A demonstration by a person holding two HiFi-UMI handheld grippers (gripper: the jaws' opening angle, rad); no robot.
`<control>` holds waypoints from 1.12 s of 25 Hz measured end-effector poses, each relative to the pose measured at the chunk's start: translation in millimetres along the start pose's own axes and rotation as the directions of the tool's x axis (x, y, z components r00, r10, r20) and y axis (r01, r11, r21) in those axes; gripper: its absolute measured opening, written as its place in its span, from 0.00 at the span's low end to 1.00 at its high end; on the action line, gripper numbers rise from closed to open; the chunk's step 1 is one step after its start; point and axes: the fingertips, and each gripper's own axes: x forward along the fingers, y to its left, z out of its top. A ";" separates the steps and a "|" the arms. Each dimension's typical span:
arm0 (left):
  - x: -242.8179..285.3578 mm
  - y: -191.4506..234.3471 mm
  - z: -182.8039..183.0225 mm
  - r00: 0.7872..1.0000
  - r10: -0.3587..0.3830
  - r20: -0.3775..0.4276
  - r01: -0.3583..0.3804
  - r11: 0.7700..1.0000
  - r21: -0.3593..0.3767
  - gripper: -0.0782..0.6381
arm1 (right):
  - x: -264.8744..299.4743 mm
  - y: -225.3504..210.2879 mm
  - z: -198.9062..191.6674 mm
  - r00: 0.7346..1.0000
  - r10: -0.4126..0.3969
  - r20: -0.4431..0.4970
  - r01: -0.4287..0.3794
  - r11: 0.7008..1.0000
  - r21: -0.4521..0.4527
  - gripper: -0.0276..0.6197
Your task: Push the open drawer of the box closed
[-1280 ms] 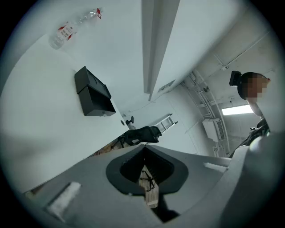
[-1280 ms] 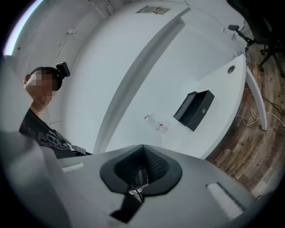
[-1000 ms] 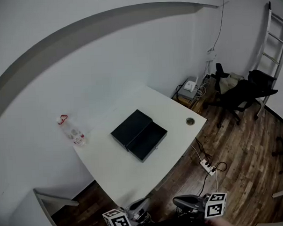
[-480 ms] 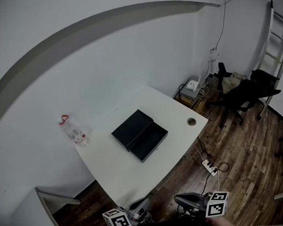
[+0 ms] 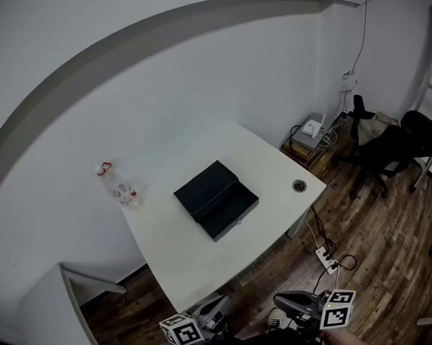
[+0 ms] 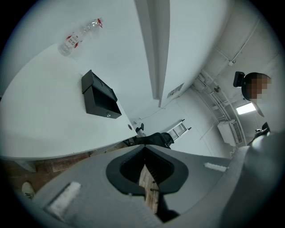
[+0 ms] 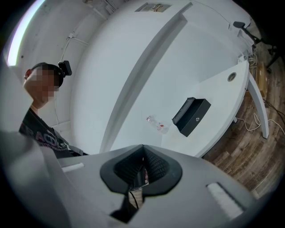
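A flat black box (image 5: 206, 187) lies in the middle of the white table (image 5: 184, 255), its drawer (image 5: 229, 211) pulled out toward the near right. The box also shows small in the left gripper view (image 6: 99, 94) and in the right gripper view (image 7: 191, 116). Both grippers hang low at the bottom edge of the head view, well short of the table: the left gripper (image 5: 208, 313) and the right gripper (image 5: 297, 304). Each has its jaws shut with nothing between them.
A clear plastic bottle (image 5: 118, 188) with a red cap lies at the table's far left corner. A round cable hole (image 5: 299, 186) sits near the right corner. On the wood floor are a power strip (image 5: 326, 257), a black office chair (image 5: 386, 150) and a ladder.
The head view has shifted: table, box and bottle now sit slightly lower and to the right in frame. Both grippers stay low at the bottom edge, still shut.
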 end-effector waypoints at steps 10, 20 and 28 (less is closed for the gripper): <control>-5.5 11.3 1.9 0.987 0.130 0.096 -0.134 0.990 0.033 0.11 | -31.8 -11.4 11.4 0.999 0.030 -0.015 -0.029 1.000 0.008 0.06; 3.5 65.2 78.7 0.970 0.201 0.139 -0.212 0.974 0.075 0.20 | -31.0 -28.5 32.6 0.995 -0.048 0.087 0.046 0.999 0.015 0.07; 34.3 140.8 162.9 0.956 0.268 0.116 -0.271 0.962 0.013 0.25 | -15.0 -43.1 50.8 0.973 -0.158 0.169 0.152 0.987 0.051 0.07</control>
